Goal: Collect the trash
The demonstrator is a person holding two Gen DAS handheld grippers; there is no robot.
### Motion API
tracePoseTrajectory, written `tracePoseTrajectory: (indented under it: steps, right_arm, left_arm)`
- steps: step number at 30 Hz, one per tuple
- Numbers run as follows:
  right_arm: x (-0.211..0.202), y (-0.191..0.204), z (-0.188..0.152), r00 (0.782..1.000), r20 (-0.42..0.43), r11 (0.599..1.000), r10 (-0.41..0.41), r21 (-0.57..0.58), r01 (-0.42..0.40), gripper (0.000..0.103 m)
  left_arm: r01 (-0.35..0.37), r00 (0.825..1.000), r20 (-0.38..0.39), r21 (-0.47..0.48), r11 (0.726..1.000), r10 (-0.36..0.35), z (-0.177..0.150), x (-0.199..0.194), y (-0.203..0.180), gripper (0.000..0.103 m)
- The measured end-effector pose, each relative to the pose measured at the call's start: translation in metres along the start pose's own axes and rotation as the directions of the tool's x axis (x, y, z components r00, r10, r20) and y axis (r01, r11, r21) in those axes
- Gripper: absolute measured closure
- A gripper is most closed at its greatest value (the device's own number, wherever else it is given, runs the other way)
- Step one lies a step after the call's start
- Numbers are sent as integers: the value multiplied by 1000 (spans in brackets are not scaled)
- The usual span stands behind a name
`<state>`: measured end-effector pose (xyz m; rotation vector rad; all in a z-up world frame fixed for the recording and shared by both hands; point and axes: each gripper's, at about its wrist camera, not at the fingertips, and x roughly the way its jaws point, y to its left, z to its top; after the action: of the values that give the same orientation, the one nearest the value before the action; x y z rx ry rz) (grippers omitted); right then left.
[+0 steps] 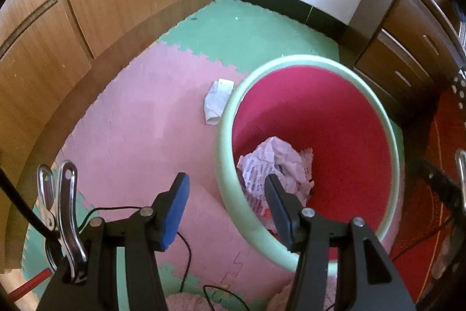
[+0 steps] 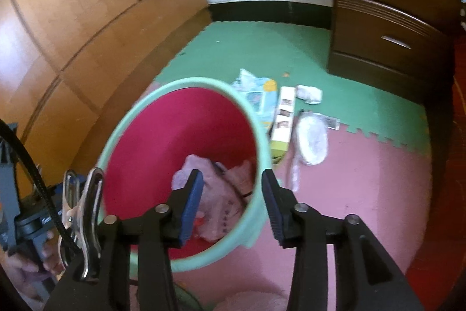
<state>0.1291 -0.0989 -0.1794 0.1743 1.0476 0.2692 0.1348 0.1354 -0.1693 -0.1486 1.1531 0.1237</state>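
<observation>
We are holding the left tool (image 1: 225,213) over the near rim of the bin (image 1: 224,142), its jaws standing apart with nothing between them. The bin is standing on the pink part of the floor mat (image 1: 145,121), with crumpled paper (image 1: 276,165) lying inside it. We are holding the right tool (image 2: 231,204) above the same bin, its jaws also apart and gripping nothing. A white wrapper (image 1: 218,101) is lying just beside the bin. Toward the mat's green edge, a carton (image 2: 284,118), a clear bag (image 2: 313,140) and a wad of tissue (image 2: 310,93) are lying near one another.
</observation>
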Motion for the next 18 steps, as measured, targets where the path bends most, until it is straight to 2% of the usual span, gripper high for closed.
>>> tracePoseTrajectory:
  steps: [7, 13, 18]
  right_arm:
    - [38, -9, 5, 995, -77, 998, -58, -15, 57, 57]
    - [58, -9, -3, 987, -107, 992, -119, -65, 112, 58]
    - [67, -17, -5, 984, -141, 993, -110, -55, 103, 66]
  left_arm:
    - [9, 998, -57, -3, 1000, -9, -4, 24, 0, 47]
    - [5, 996, -87, -3, 1000, -6, -7, 41, -1, 47]
    - [-3, 996, -91, 4, 1000, 3, -7, 45, -4, 47]
